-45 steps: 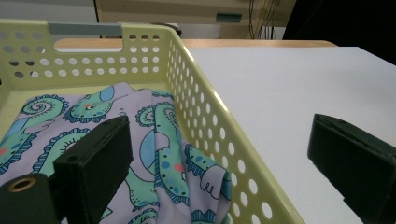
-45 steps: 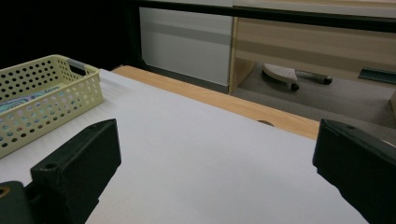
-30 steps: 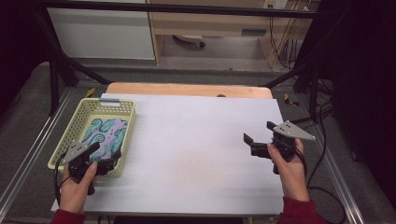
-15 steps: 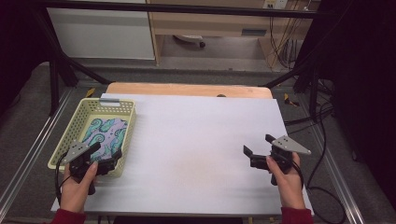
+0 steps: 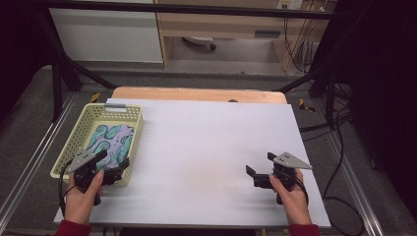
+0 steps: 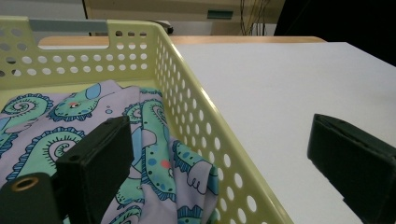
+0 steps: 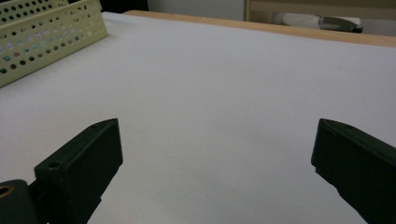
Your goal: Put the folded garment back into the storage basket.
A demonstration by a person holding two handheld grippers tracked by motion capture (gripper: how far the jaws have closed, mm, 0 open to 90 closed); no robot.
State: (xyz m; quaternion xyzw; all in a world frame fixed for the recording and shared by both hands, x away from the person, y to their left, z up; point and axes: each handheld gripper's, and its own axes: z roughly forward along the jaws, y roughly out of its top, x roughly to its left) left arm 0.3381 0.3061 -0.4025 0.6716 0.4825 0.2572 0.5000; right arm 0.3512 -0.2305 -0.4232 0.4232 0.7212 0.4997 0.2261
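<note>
A pale yellow perforated basket (image 5: 138, 130) stands at the table's left side. In it lies a folded lilac cloth (image 5: 111, 141) printed with teal seahorses. My left gripper (image 5: 114, 160) hovers open at the basket's near right corner. In the left gripper view the basket wall (image 6: 196, 126) runs between the jaws of that gripper (image 6: 219, 135): one jaw is over the cloth (image 6: 70, 126), the other over the table outside. My right gripper (image 5: 259, 164) is held open low over the bare table at the near right, with nothing between its jaws (image 7: 217, 135).
A white sheet (image 5: 206, 142) covers the table, with a wooden strip (image 5: 196, 94) along the far edge. The basket's side (image 7: 46, 37) shows far off in the right gripper view. Black frame bars and cables surround the table on the floor.
My right gripper has come down and back toward the near edge of the table, still open. The left gripper and the basket have stayed put.
</note>
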